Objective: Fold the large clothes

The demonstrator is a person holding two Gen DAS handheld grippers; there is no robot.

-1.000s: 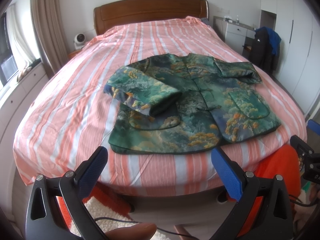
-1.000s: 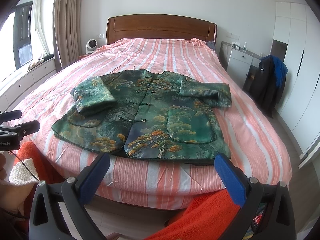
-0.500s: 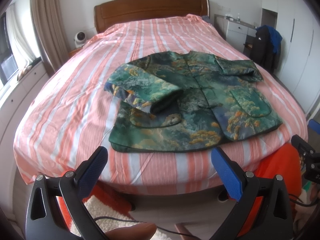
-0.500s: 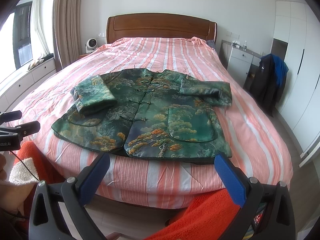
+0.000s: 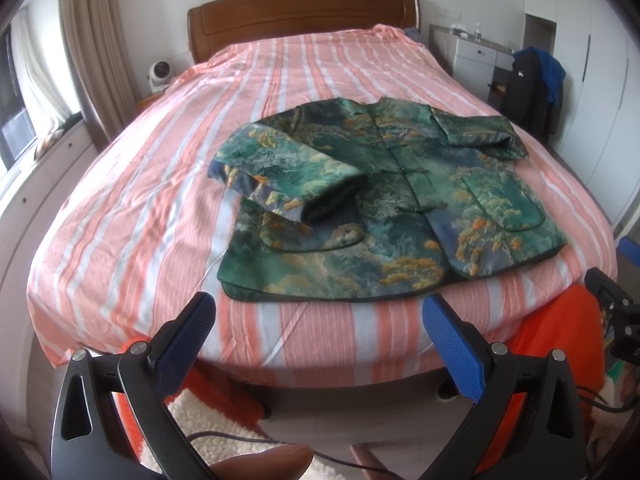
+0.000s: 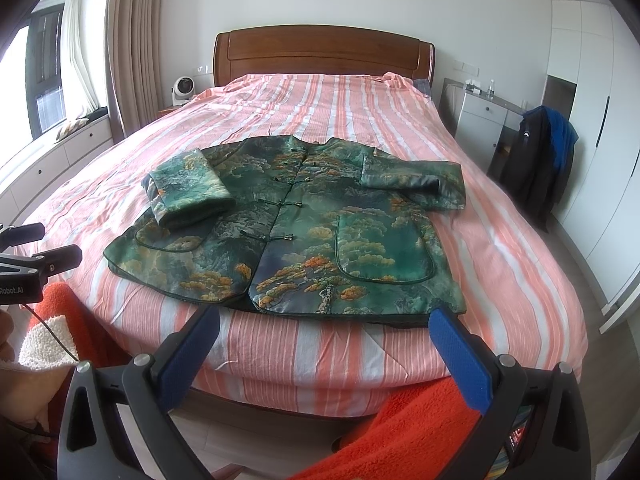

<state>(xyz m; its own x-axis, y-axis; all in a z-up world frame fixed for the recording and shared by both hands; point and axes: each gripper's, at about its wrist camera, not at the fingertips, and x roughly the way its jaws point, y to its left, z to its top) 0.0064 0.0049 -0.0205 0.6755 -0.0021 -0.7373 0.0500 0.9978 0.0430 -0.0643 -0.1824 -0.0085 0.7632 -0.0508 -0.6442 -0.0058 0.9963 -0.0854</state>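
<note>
A green patterned jacket (image 5: 400, 200) lies flat, front up, on the striped bed; it also shows in the right wrist view (image 6: 304, 224). Both sleeves are folded in over its front: the left sleeve (image 5: 288, 176) and the right sleeve (image 6: 416, 178). My left gripper (image 5: 320, 328) is open and empty, held off the bed's foot edge, short of the hem. My right gripper (image 6: 324, 336) is open and empty, also just short of the hem. Each gripper shows at the edge of the other's view.
The bed (image 6: 360, 104) has a pink striped cover and a wooden headboard (image 6: 320, 52). A white cabinet (image 6: 476, 120) and a chair with dark clothes (image 6: 536, 160) stand to the right. A window bench (image 6: 60, 148) runs along the left. Orange fabric (image 6: 420, 432) is under my grippers.
Both grippers have drifted slightly; the jacket sits a little lower and nearer in both views. The jacket itself has not moved. Both grippers stay open.
</note>
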